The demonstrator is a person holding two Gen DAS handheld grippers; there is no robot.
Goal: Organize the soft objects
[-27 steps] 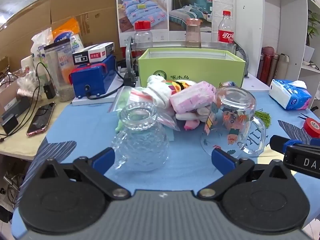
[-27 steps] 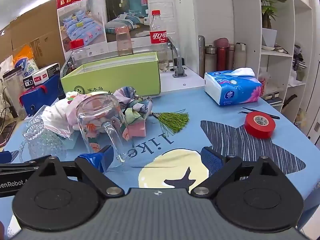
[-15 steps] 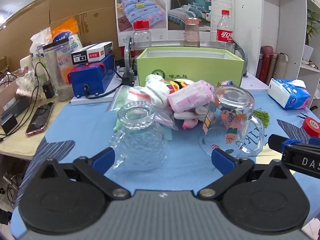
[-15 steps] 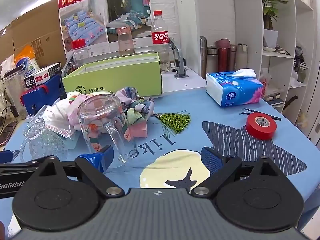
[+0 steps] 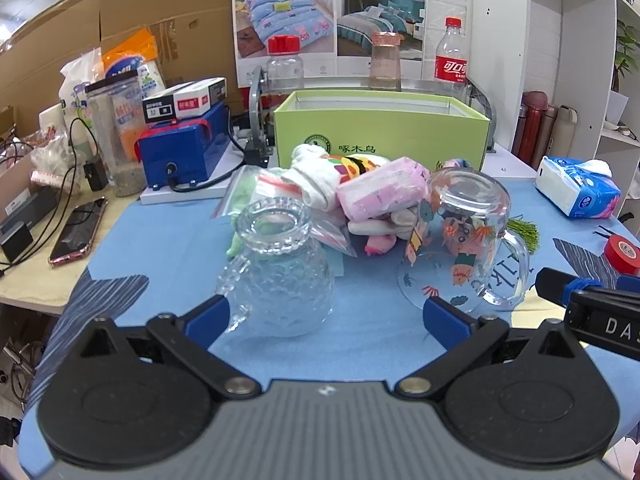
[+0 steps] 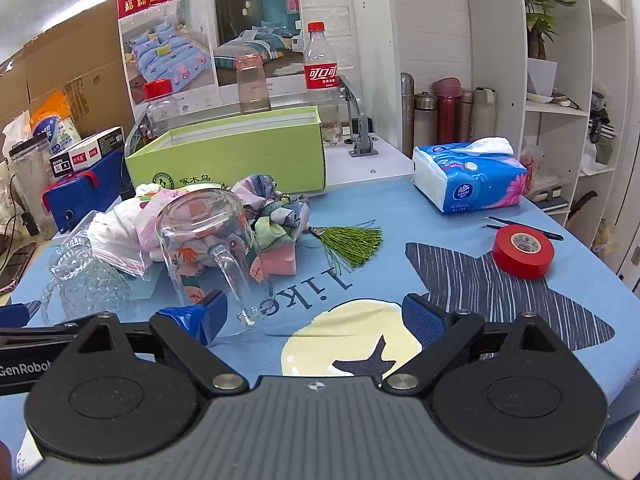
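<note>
A pile of soft things lies mid-table in front of a green box [image 5: 380, 128]: a pink pack [image 5: 380, 194], white socks [image 5: 316, 180], a zip bag [image 5: 256, 188], a patterned cloth [image 6: 276, 208] and a pink sponge [image 6: 278, 258]. Two upturned glasses stand before the pile, a knobbly glass jug [image 5: 280, 272] and a printed glass mug [image 5: 460, 240]. My left gripper [image 5: 326, 316] is open, low over the blue cloth behind the jug, nothing between its fingers. My right gripper [image 6: 316, 314] is open too; the mug's handle [image 6: 232, 280] stands just inside its left finger, untouched.
A tissue pack [image 6: 468, 178] and a roll of red tape [image 6: 522, 250] sit at the right. A green tassel [image 6: 352, 242] lies by the cloth. Blue device [image 5: 184, 152], phone [image 5: 78, 230] and jars crowd the left; bottles line the back wall, shelves at the right.
Both grippers have stayed nearly still, with only a slight drift of view. Nothing on the table has moved.
</note>
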